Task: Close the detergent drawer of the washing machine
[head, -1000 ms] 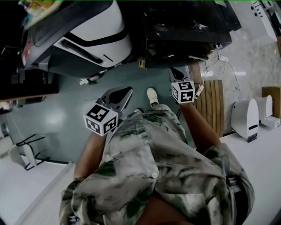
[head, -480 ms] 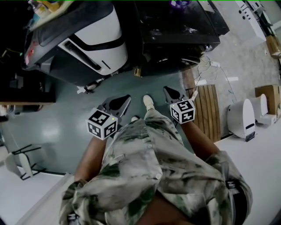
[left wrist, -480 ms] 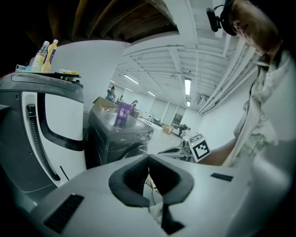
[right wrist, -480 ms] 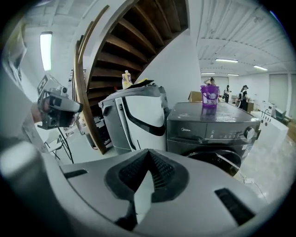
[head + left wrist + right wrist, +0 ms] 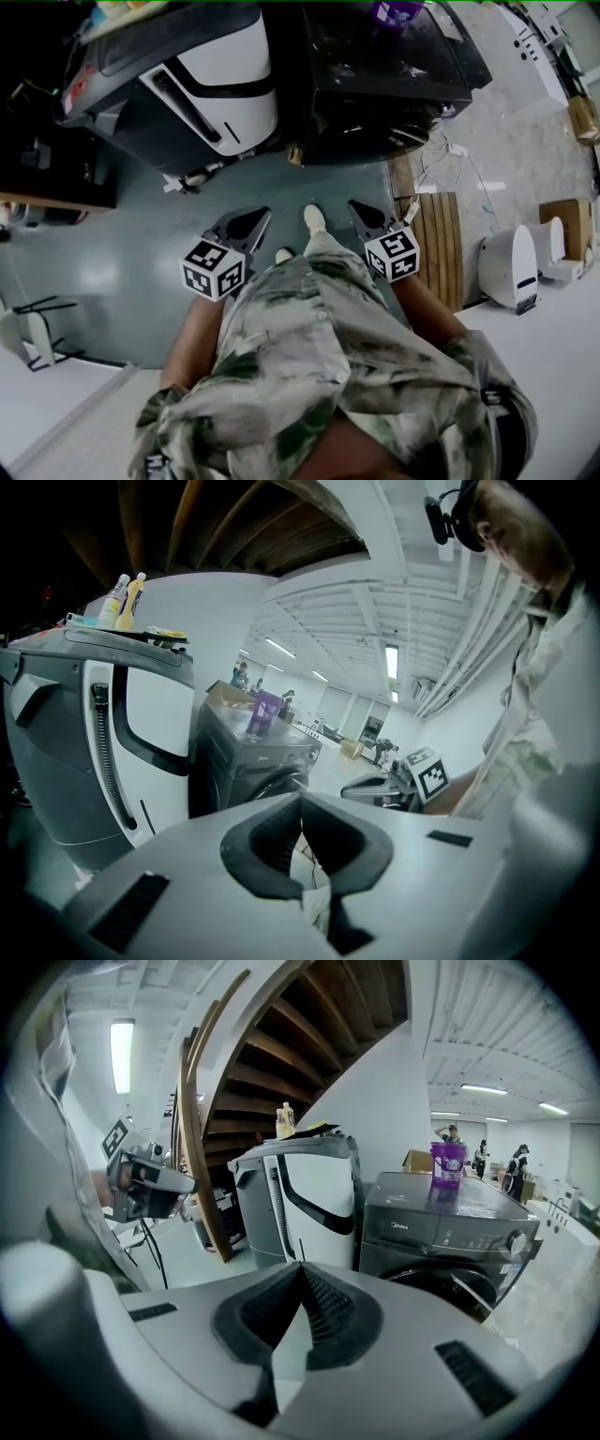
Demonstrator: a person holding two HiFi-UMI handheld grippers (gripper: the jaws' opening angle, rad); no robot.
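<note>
The dark front-loading washing machine [image 5: 384, 75] stands ahead of me with a purple cup [image 5: 397, 11] on its top. In the right gripper view its detergent drawer front [image 5: 401, 1229] sits flush with the control panel [image 5: 469, 1237]. My left gripper [image 5: 258, 216] and right gripper [image 5: 359, 206] hover over the green floor, well short of the machine. The left gripper [image 5: 301, 801] has its jaws together with nothing between them. The right gripper [image 5: 302, 1269] is also shut and empty. Each gripper shows in the other's view.
A white and grey appliance [image 5: 206, 84] stands left of the washer, with bottles [image 5: 127, 597] on top. A slatted wooden board [image 5: 441, 244] and cables [image 5: 450, 159] lie on the floor at the right, near a white device [image 5: 511, 267]. A wooden staircase [image 5: 281, 1044] rises behind.
The right gripper has drawn back from the washer's front toward the person. The left gripper has also shifted back a little. Both stay shut.
</note>
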